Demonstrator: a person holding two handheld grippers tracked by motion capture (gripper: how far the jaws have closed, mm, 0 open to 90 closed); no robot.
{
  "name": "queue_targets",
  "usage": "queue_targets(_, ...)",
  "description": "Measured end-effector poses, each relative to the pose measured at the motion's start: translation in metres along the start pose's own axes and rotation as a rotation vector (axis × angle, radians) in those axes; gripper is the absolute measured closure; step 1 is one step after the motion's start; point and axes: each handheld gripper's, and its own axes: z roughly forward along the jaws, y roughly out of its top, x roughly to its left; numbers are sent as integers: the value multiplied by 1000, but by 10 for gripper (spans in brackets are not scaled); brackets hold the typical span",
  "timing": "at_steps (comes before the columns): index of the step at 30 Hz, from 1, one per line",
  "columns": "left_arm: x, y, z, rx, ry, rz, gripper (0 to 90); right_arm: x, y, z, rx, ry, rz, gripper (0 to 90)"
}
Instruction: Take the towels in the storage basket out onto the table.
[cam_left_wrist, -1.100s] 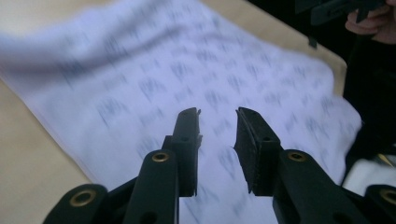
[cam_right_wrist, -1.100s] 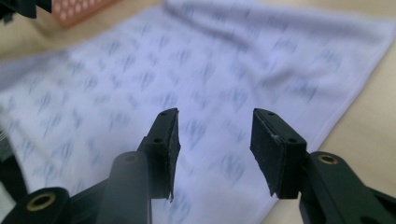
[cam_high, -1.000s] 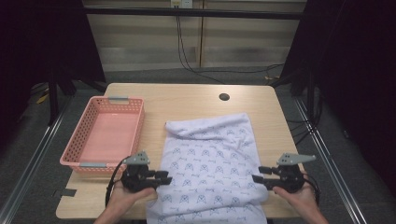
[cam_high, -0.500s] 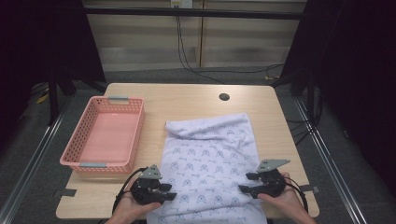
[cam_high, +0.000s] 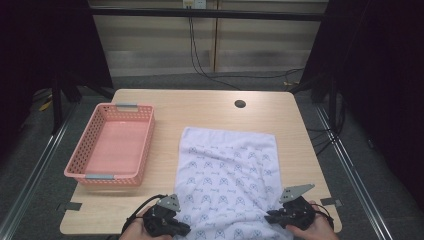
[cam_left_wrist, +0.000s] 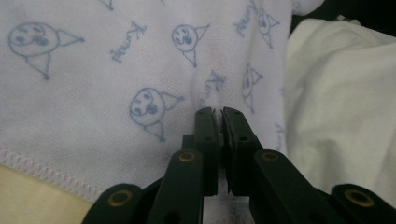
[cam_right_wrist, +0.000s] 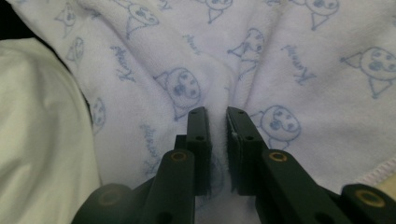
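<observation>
A white towel (cam_high: 227, 170) printed with small blue faces lies spread on the wooden table (cam_high: 210, 110), its near edge at the table's front. My left gripper (cam_high: 187, 231) is at the towel's near left corner. In the left gripper view its jaws (cam_left_wrist: 218, 114) have just closed and pinch a fold of towel (cam_left_wrist: 116, 70). My right gripper (cam_high: 268, 217) is at the near right corner. Its jaws (cam_right_wrist: 217, 114) have just been closing and squeeze a ridge of towel (cam_right_wrist: 299, 60), which puckers around them.
An empty pink plastic basket (cam_high: 82, 150) stands on the table's left side, beside the towel. A round cable hole (cam_high: 240, 104) sits near the far edge. Plain white fabric (cam_left_wrist: 345, 102) (cam_right_wrist: 37, 130) lies just past the towel's near edge.
Both hands have come nearer and inward from the towel's sides onto its near corners. Both pairs of jaws have closed on the cloth, and the near edge now wrinkles.
</observation>
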Motion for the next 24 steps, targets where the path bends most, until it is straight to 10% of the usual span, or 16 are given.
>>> queue_targets(4,-3,0,-9,-30,-71,-11,794,6,-6,-5,24,42,-5,767)
queue_targets(10,31,22,-25,-213,38,-24,619,-16,2,-18,-197,-50,51,597)
queue_targets(16,79,42,-1,-191,193,-70,641,-50,20,3,-166,-150,62,545)
queue_targets(24,75,21,-11,-157,183,-56,885,-51,25,19,-147,-177,13,512)
